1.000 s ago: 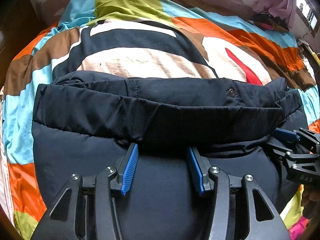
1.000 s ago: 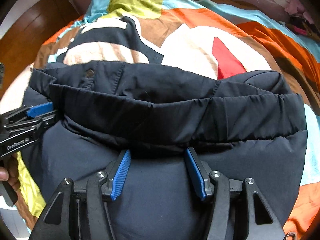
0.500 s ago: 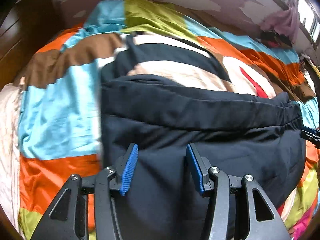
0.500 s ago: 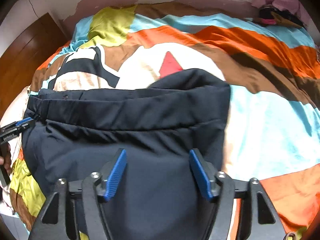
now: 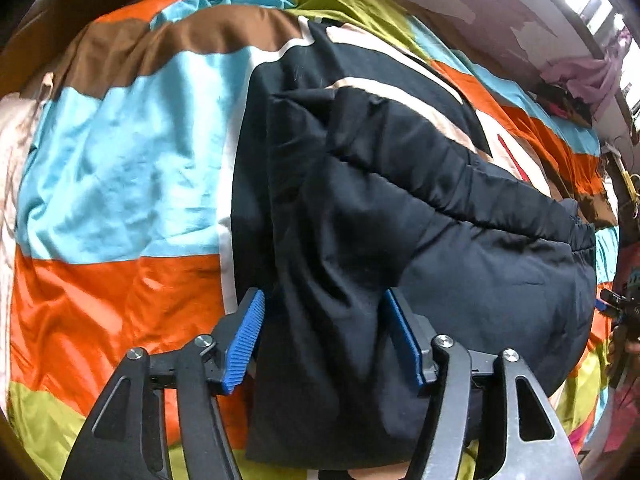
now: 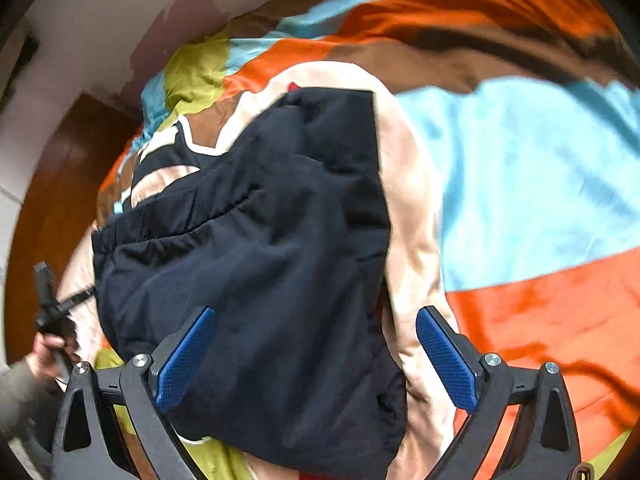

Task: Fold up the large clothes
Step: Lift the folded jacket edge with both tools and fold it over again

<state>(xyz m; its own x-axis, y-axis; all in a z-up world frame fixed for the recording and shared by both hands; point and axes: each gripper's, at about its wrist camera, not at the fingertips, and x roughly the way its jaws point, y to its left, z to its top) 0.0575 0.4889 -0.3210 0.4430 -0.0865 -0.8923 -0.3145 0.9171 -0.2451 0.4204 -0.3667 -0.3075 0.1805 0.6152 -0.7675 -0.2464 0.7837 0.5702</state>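
Note:
A dark navy padded jacket (image 5: 420,216) lies folded on a bed with a multicoloured patchwork cover (image 5: 120,152). My left gripper (image 5: 328,340) is open, its blue pads astride the jacket's left end. In the right wrist view the jacket (image 6: 272,264) fills the middle and my right gripper (image 6: 316,356) is open wide over its right end, with nothing clamped. The right gripper shows at the far right edge of the left wrist view (image 5: 620,312); the left gripper and the hand holding it show at the left of the right wrist view (image 6: 52,312).
A dark wooden headboard or door (image 6: 60,200) stands at the left. A peeling wall (image 5: 460,4) runs behind the bed, with pink cloth (image 5: 584,76) heaped at the far right corner. The bed cover (image 6: 540,168) spreads out on both sides of the jacket.
Both grippers have swung outward from the jacket's middle to its two ends, left going left and right going right. The right jaws have opened wider. The jacket looks more bunched.

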